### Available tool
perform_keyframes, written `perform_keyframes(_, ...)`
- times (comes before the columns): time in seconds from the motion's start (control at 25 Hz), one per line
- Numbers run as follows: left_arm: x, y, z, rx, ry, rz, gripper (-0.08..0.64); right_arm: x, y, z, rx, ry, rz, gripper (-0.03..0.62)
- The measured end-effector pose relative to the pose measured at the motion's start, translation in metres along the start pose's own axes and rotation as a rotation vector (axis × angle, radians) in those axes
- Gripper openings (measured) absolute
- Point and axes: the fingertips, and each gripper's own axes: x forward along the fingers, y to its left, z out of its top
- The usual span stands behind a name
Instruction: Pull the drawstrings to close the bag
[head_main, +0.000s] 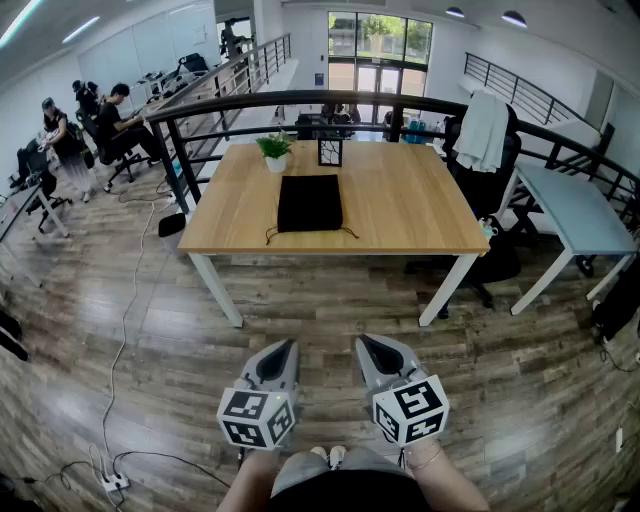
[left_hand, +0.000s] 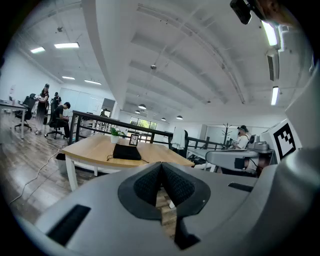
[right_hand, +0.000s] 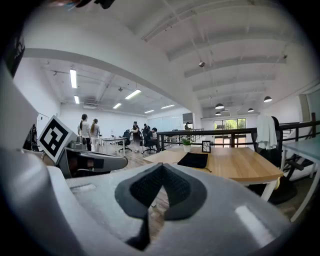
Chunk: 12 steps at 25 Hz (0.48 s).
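Bag (head_main: 309, 203) beyond left tongs (head_main: 288, 346), right tongs (head_main: 366, 343)

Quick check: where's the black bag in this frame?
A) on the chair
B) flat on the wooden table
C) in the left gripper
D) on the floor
B: the black bag lies flat on the wooden table; the left gripper and right gripper are shut, empty, well short of it.

An open-plan office: desks (head_main: 575, 215), swivel chairs (head_main: 490, 180), and people (head_main: 120, 120) working at computers.
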Motion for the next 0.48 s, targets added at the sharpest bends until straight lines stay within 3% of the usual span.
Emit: perform_keyframes(0.48, 0.0046, -0.008, -0.0023, 0.008, -0.002, -0.022, 0.014, -0.0008, -0.0003, -0.0026, 0.029, -0.012, 0.005, 0.0)
